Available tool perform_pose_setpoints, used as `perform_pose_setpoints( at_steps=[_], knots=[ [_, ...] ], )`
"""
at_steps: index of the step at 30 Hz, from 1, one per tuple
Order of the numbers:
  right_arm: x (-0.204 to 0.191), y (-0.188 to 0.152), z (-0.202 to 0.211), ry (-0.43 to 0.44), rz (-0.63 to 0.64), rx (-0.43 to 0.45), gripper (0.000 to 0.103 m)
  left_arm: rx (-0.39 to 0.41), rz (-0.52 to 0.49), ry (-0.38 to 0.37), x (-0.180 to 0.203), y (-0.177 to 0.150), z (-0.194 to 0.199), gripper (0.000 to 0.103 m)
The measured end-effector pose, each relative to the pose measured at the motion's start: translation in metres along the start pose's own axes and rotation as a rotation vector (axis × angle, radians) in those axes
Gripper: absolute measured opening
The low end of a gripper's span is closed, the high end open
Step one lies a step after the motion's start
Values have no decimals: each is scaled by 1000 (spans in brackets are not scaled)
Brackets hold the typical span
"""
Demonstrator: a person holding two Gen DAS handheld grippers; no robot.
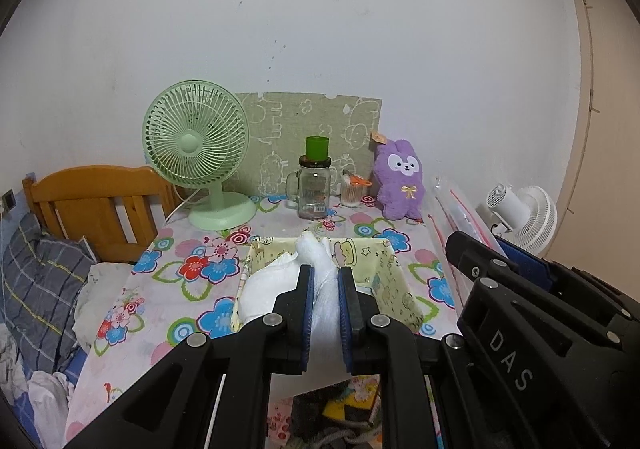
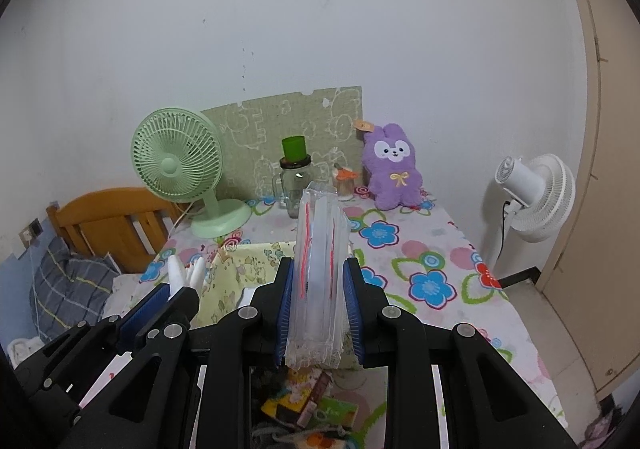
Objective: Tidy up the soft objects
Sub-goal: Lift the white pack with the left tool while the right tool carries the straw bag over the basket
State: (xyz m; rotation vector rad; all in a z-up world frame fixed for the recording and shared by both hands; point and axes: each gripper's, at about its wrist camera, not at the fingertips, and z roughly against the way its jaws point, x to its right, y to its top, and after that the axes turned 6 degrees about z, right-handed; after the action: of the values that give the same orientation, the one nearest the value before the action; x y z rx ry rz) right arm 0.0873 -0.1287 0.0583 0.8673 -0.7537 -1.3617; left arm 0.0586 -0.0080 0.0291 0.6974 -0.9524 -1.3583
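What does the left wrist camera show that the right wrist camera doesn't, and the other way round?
Only the left wrist view shows the left gripper shut on the white cloth from head-on, with more cloth lying in the yellow fabric box. Only the right wrist view shows the right gripper clamped on the clear zip bag and the white fan's whole stand. Both show the green fan, glass jar, purple plush bunny and floral tablecloth.

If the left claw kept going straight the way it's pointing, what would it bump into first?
Probably the yellow fabric box right ahead and below. The left claw is shut on a white towel hanging over it. Depth is hard to judge.
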Motion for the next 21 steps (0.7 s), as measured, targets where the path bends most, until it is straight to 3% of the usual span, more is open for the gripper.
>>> perform_pose_setpoints(
  at_steps=[21],
  knots=[
    [-4, 21, -79, -8, 11, -47, 28, -27, 5, 15, -13, 20, -71, 10]
  ],
)
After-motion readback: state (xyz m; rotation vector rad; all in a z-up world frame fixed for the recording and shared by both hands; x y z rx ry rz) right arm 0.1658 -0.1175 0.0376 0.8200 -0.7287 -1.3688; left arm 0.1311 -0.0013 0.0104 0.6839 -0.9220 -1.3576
